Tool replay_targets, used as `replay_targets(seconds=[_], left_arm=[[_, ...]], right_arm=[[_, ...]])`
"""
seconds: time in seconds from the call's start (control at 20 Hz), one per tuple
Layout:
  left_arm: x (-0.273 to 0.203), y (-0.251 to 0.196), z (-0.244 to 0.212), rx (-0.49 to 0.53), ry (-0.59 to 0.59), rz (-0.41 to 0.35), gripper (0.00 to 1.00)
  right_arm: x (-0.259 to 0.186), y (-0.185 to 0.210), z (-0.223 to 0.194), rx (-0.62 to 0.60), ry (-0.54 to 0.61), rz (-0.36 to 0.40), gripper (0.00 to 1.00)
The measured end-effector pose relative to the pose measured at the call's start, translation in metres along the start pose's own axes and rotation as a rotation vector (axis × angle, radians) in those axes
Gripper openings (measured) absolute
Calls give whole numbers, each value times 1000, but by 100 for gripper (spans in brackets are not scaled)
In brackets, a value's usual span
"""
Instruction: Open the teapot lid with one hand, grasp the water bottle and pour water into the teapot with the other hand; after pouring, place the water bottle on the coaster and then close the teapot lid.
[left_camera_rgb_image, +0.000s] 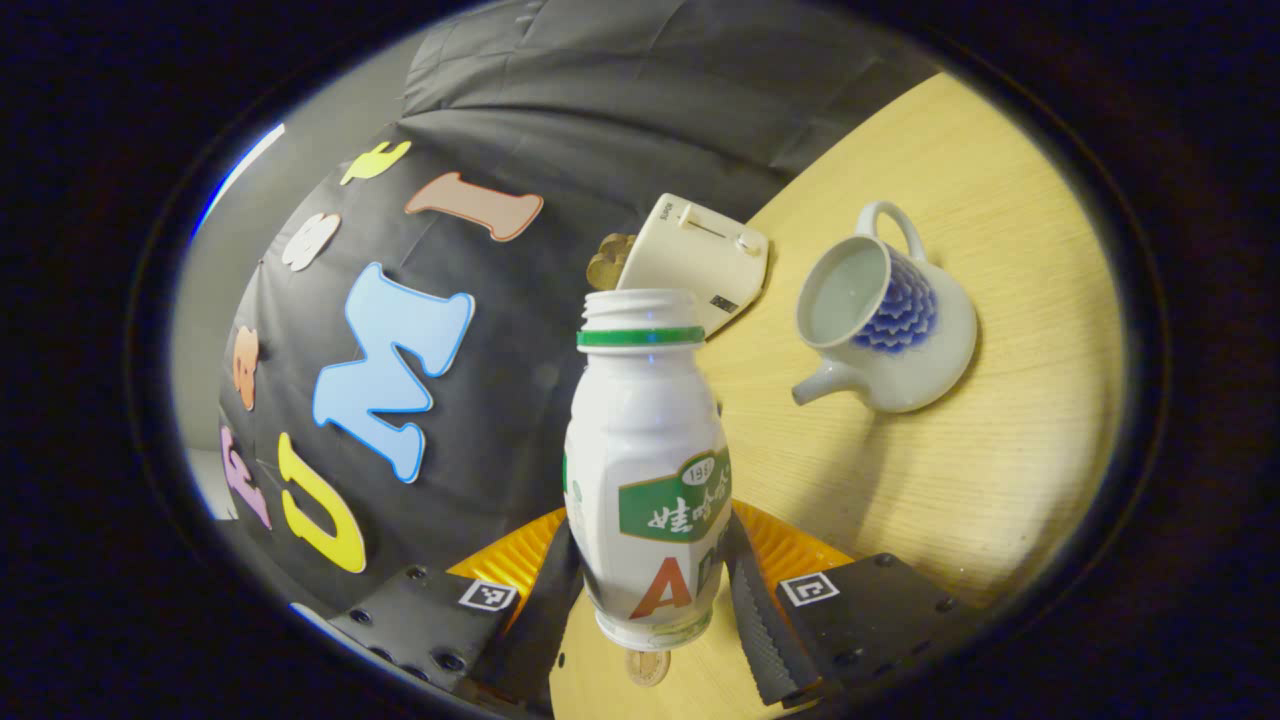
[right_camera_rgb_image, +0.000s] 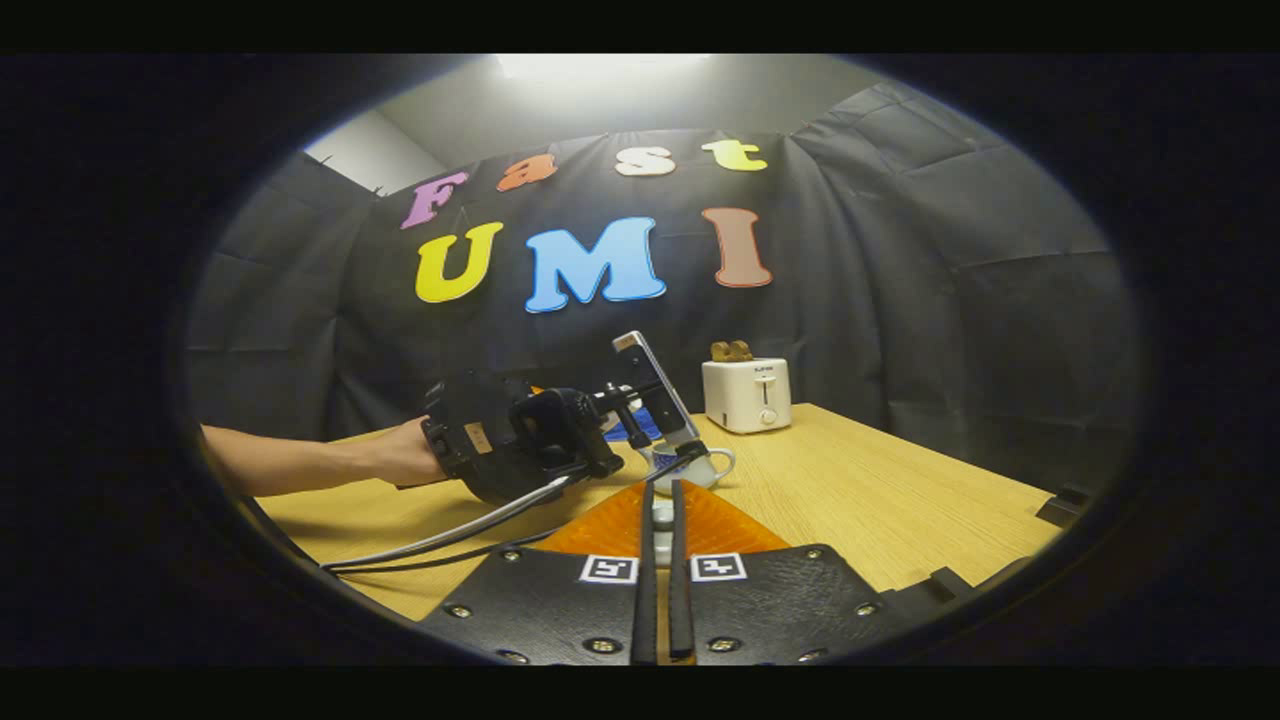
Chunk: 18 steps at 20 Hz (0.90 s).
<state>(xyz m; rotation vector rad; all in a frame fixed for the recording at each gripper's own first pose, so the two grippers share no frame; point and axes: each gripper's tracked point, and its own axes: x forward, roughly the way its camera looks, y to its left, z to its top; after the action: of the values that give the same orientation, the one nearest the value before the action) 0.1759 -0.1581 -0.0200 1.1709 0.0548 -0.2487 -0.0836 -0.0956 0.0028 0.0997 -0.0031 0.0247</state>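
Observation:
A white water bottle with a green neck ring and no cap stands between the fingers of my left gripper, which is shut on its lower body. The white-and-blue teapot sits on the wooden table to the right of the bottle, its mouth open and no lid on it. In the right gripper view my right gripper has its fingers nearly together on a small white piece, seemingly the teapot lid. Just beyond it are the teapot and a hand holding the left gripper's housing.
A cream toaster with toast in it stands at the back of the table against the black cloth wall. A small round wooden disc peeks out under the bottle. Cables trail from the left gripper across the table.

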Motion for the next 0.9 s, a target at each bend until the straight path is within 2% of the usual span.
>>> replay_targets(seconds=[0.05, 0.1, 0.15, 0.2, 0.25, 0.3, 0.45, 0.5, 0.55, 0.6, 0.65, 0.7, 0.75, 0.8, 0.85, 0.9], left_arm=[[1, -1, 3, 20, 2, 1, 75], [0, 0, 4, 41, 4, 1, 75], [0, -1, 4, 60, 6, 2, 75], [-1, -1, 6, 75, 1, -3, 87], [-2, -2, 9, 89, 3, -12, 87], [-1, -2, 9, 108, 2, -19, 87], [0, -4, 13, 180, 8, -12, 87], [-2, -5, 12, 196, 8, -7, 87], [-3, -8, 12, 204, 8, -13, 87], [-4, -8, 14, 212, 6, -18, 81], [-5, -8, 16, 227, 6, -20, 81], [-4, -6, 18, 248, 6, -17, 81], [-3, -7, 20, 268, 7, -18, 81], [-1, -9, 18, 285, 11, -23, 81], [-1, -11, 17, 297, 13, -29, 81], [1, -11, 15, 310, 17, -38, 81]], right_arm=[[0, 0, 2, 7, -3, 1, 5], [0, -2, 2, 8, -4, -1, 0], [1, -3, 2, 6, -5, -3, 0], [0, -3, 2, 6, -7, -5, 5], [0, -3, 2, 9, -8, -5, 5], [0, -4, 0, 12, -5, -6, 0], [-2, -7, -2, 18, 0, -10, 0], [-1, -9, -3, 22, -4, -15, 5], [-1, -11, -2, 32, -7, -19, 0], [-1, -11, -2, 45, -10, -18, 5], [-2, -12, -1, 57, -12, -19, 0], [-1, -11, -2, 62, -10, -17, 0], [-1, -11, -3, 58, -7, -18, 5], [-2, -12, -2, 53, -7, -19, 0], [-2, -12, -2, 49, -10, -23, 5], [-3, -11, -2, 48, -14, -24, 5]])
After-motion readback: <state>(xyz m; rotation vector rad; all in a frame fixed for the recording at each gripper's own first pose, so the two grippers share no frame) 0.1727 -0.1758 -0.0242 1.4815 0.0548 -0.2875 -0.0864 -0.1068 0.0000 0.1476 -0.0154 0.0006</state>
